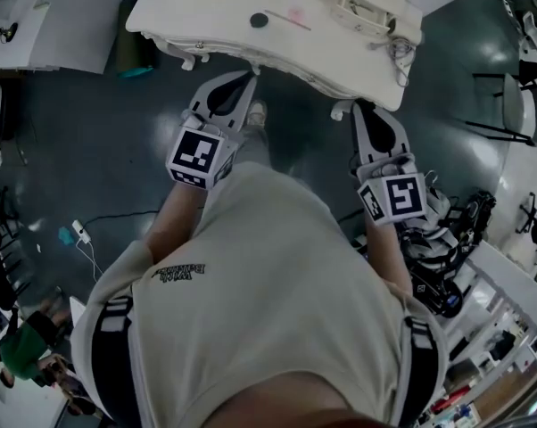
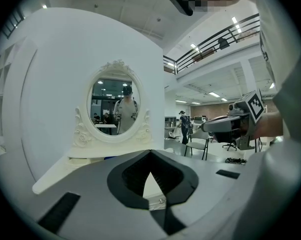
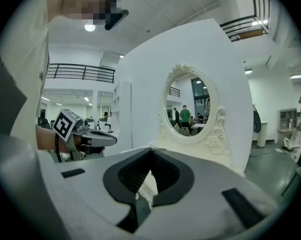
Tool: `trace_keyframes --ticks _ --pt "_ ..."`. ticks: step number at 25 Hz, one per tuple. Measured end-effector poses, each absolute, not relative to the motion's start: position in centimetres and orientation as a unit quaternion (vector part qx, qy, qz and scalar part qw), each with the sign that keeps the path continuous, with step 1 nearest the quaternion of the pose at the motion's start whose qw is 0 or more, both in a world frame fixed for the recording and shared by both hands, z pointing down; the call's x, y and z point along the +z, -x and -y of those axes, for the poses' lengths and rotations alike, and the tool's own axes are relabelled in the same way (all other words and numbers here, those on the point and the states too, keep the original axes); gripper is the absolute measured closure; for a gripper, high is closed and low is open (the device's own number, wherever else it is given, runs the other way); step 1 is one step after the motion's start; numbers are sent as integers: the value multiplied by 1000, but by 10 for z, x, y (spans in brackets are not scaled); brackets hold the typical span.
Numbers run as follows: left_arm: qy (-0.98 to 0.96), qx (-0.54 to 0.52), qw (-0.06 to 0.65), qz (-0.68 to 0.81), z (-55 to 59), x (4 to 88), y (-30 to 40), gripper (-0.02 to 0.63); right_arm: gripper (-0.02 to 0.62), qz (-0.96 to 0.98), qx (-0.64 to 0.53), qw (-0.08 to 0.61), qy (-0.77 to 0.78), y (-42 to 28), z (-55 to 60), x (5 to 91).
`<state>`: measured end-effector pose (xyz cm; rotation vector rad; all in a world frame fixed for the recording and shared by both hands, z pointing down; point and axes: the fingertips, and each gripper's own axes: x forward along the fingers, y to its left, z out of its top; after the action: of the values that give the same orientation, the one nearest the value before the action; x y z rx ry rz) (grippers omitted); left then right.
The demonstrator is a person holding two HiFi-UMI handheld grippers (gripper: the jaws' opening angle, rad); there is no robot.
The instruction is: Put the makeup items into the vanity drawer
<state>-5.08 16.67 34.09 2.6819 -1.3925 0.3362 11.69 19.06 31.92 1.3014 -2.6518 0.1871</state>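
Note:
The white vanity (image 1: 206, 12) stands just ahead of me, seen from above in the head view. On its top lie a small dark round item (image 1: 260, 20) and a pink item (image 1: 297, 14). My left gripper (image 1: 248, 78) and right gripper (image 1: 361, 107) are held side by side at its front edge, both shut and empty. In the left gripper view the left gripper (image 2: 150, 153) points at the oval mirror (image 2: 115, 105), with the right gripper (image 2: 225, 126) beside it. The right gripper (image 3: 151, 151) faces the mirror (image 3: 193, 106) too. No drawer front shows clearly.
A white panel (image 2: 50, 74) stands behind the vanity. A white cabinet (image 1: 45, 25) stands at the far left. A charger and cable (image 1: 81, 234) lie on the dark floor at left. Black chairs (image 1: 518, 105) and gear (image 1: 447, 239) crowd the right side.

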Motion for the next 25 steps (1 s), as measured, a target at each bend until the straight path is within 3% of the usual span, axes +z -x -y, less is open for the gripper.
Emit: trace_keyframes --ticks 25 --pt "-908 90 46 406 18 320 105 592 592 874 47 100 -472 -32 -9 297"
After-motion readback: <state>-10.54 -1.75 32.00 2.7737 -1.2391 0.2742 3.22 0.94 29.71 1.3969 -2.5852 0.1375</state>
